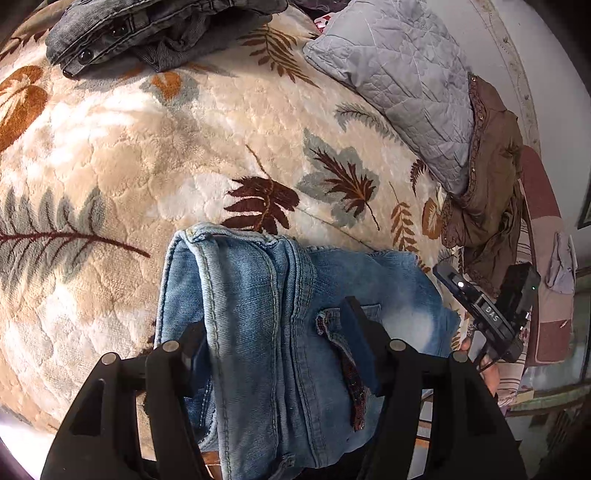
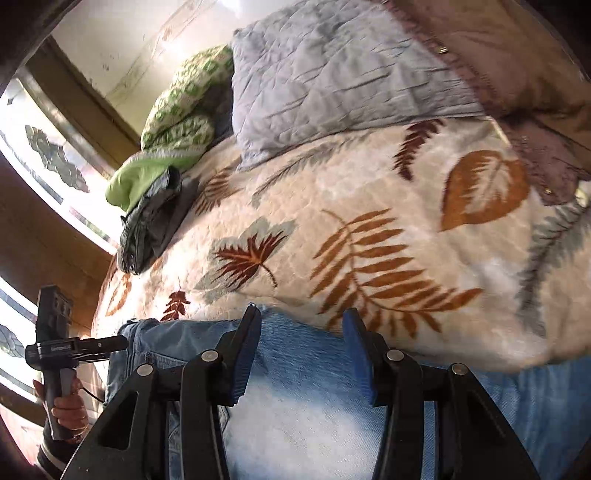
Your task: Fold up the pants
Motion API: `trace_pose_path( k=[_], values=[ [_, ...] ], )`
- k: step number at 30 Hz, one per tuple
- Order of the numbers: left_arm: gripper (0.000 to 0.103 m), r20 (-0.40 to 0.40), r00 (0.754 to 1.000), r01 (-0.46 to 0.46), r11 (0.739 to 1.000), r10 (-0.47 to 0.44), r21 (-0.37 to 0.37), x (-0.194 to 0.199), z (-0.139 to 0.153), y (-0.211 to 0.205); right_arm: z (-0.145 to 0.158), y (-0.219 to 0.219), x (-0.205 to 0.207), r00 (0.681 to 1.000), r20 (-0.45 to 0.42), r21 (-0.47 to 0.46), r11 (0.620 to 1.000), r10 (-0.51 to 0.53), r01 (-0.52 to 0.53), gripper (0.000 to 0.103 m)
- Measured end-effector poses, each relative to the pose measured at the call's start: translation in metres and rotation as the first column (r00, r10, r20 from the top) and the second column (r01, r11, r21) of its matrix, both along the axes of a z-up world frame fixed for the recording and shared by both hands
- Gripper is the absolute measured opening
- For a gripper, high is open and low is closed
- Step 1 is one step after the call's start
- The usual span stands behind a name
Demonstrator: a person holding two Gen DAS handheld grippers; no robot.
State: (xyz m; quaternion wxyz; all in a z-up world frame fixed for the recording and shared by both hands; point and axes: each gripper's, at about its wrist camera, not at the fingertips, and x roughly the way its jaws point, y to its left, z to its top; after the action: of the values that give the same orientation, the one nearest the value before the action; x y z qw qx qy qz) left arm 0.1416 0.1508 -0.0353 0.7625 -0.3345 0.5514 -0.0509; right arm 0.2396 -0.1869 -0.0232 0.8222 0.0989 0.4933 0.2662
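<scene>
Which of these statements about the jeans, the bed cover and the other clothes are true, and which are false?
1. The jeans are light blue denim. True.
2. The blanket under them is plain white. False: it is cream with brown, orange and grey leaf prints.
3. A dark grey garment lies at the far side of the blanket, apart from the jeans. True.
4. The left gripper has no cloth between its fingers. False: a folded bundle of the jeans sits between them.
5. The pillow is bright red. False: it is pale grey and quilted.
6. A green patterned cloth lies beside the pillow. True.
</scene>
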Motion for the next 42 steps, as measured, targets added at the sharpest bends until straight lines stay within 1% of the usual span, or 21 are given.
trace_pose_path(
  k=[3, 4, 5, 7, 10, 12, 14, 17, 19, 20, 21, 22, 23, 27, 30, 34, 37, 38, 39, 41, 42],
  values=[
    [0.06, 0.018, 1.0, 0.015, 1.0, -0.014, -0.016, -0.003, 0.002, 0.004, -0.022, 0.048, 0.015, 0.996, -0.057, -0.079, 0.994, 0.068, -0.072, 0.047],
    [0.057, 0.028, 0.999, 0.023, 1.0, -0.022, -0.013, -0.004, 0.004, 0.005, -0.028, 0.059, 0.017, 0.993, -0.066, -0.116, 0.988, 0.098, -0.105, 0.029],
    [0.047, 0.045, 0.999, 0.029, 1.0, -0.029, -0.008, -0.006, 0.008, 0.005, -0.029, 0.07, 0.014, 0.988, -0.048, -0.17, 0.974, 0.144, -0.15, 0.003],
    [0.041, 0.078, 0.996, 0.04, 0.999, -0.041, 0.018, -0.003, 0.015, 0.004, -0.022, 0.084, 0.003, 0.98, 0.021, -0.262, 0.947, 0.2, -0.187, 0.002],
    [0.04, 0.052, 0.998, 0.036, 0.993, -0.042, 0.11, 0.012, 0.003, -0.001, -0.013, 0.071, 0.011, 0.994, 0.034, -0.163, 0.982, 0.101, -0.094, 0.002],
    [0.038, -0.024, 0.999, 0.046, 0.995, -0.044, 0.094, 0.022, -0.019, -0.001, -0.032, 0.073, 0.02, 0.996, -0.014, -0.218, 0.972, 0.088, -0.089, 0.002],
    [0.038, -0.034, 0.999, 0.024, 0.999, -0.022, 0.046, 0.019, -0.019, 0.005, -0.042, 0.077, 0.02, 0.997, -0.02, -0.255, 0.964, 0.076, -0.079, 0.003],
    [0.038, 0.034, 0.999, 0.002, 0.996, -0.005, 0.087, -0.004, 0.012, 0.015, -0.015, 0.06, 0.006, 1.0, 0.024, -0.177, 0.984, 0.002, 0.002, 0.01],
    [0.043, 0.085, 0.996, -0.003, 0.997, -0.004, 0.083, -0.03, 0.033, 0.021, 0.01, 0.035, -0.014, 0.998, 0.044, -0.074, 0.997, -0.036, 0.039, 0.014],
    [0.055, 0.102, 0.995, -0.002, 0.997, -0.005, 0.071, -0.045, 0.041, 0.021, 0.019, 0.022, -0.029, 0.999, 0.041, -0.023, 0.999, -0.031, 0.032, 0.016],
    [0.067, 0.117, 0.993, -0.004, 0.998, -0.003, 0.058, -0.062, 0.048, 0.02, 0.027, 0.012, -0.046, 0.999, 0.032, 0.004, 1.0, -0.02, 0.02, 0.024],
    [0.07, 0.134, 0.991, -0.004, 0.999, -0.002, 0.043, -0.078, 0.052, 0.018, 0.032, 0.001, -0.066, 1.0, 0.023, 0.025, 1.0, -0.013, 0.013, 0.035],
    [0.074, 0.149, 0.989, 0.006, 1.0, -0.009, 0.023, -0.095, 0.054, 0.013, 0.033, -0.009, -0.085, 1.0, 0.009, 0.047, 0.999, -0.01, 0.01, 0.039],
    [0.081, 0.132, 0.99, 0.058, 0.993, -0.044, -0.101, -0.136, 0.034, -0.018, 0.009, -0.035, -0.155, 0.989, -0.149, 0.178, 0.984, 0.002, 0.025, 0.047],
    [0.081, 0.084, 0.995, 0.074, 0.981, -0.06, -0.178, -0.135, 0.012, -0.039, -0.029, -0.031, -0.185, 0.948, -0.317, 0.29, 0.954, 0.028, 0.069, 0.047],
    [0.081, 0.025, 0.999, 0.051, 0.986, -0.048, -0.159, -0.12, -0.004, -0.053, -0.061, -0.012, -0.191, 0.909, -0.416, 0.367, 0.921, 0.037, 0.13, 0.047],
    [0.08, 0.015, 1.0, 0.023, 0.991, -0.021, -0.133, -0.109, -0.008, -0.053, -0.073, -0.008, -0.184, 0.895, -0.446, 0.454, 0.862, 0.001, 0.225, 0.047],
    [0.064, 0.007, 1.0, 0.014, 0.993, -0.013, -0.116, -0.105, -0.009, -0.051, -0.077, -0.005, -0.18, 0.887, -0.462, 0.455, 0.855, -0.013, 0.25, 0.047],
    [0.04, 0.002, 1.0, 0.011, 0.994, -0.011, -0.112, -0.102, -0.007, -0.049, -0.083, -0.004, -0.176, 0.874, -0.485, 0.453, 0.844, -0.036, 0.286, 0.046],
    [0.024, 0.017, 1.0, 0.008, 0.995, -0.007, -0.104, -0.101, 0.004, -0.041, -0.08, -0.001, -0.173, 0.881, -0.47, 0.485, 0.822, -0.043, 0.299, 0.011],
    [0.024, 0.048, 0.999, 0.004, 0.995, 0.001, -0.105, -0.103, 0.01, -0.034, -0.071, 0.001, -0.173, 0.898, -0.437, 0.488, 0.827, -0.047, 0.281, 0.011]
  ],
)
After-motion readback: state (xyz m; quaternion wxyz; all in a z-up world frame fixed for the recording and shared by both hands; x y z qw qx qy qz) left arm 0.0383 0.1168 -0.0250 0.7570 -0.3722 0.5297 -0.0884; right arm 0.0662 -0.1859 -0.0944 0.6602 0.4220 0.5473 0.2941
